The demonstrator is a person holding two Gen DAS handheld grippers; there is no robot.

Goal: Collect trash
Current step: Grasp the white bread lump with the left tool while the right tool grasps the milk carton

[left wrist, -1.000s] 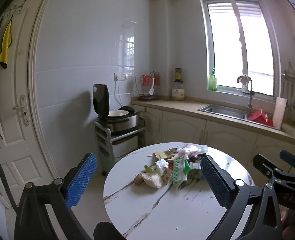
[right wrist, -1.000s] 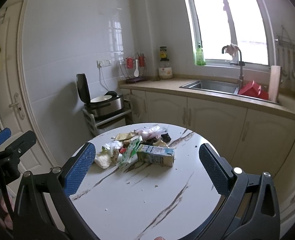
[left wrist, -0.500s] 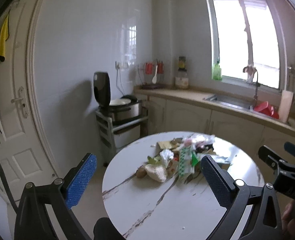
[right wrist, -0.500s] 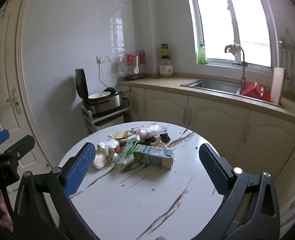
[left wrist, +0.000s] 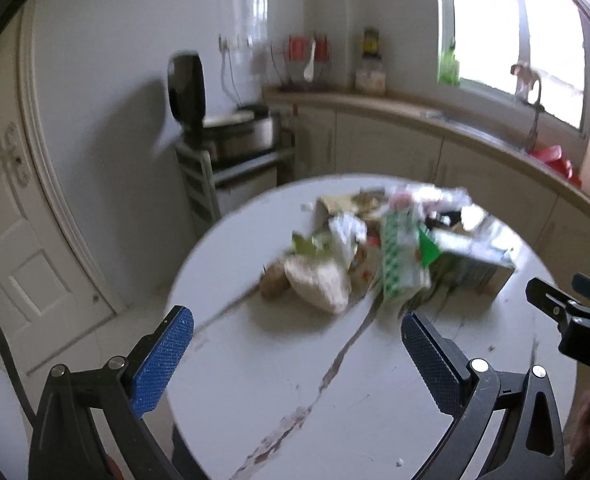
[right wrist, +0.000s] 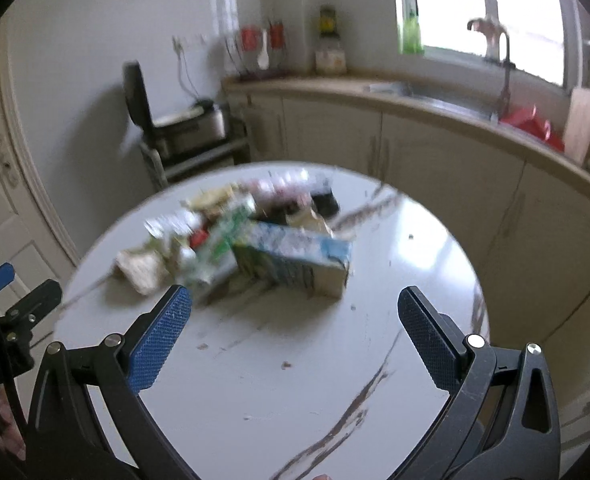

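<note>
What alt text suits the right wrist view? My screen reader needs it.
Open right tongs hover empty over a round marble table, facing a blurred trash pile with a blue-and-white carton nearest. Kitchen counter and window behind.

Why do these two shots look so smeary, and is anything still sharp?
Left wrist view: motion blur smears the trash pile, while the left gripper stays crisp. Right wrist view: the milk carton is streaked, the right gripper sharp; the window is blown out, and fisheye bends the counter.
</note>
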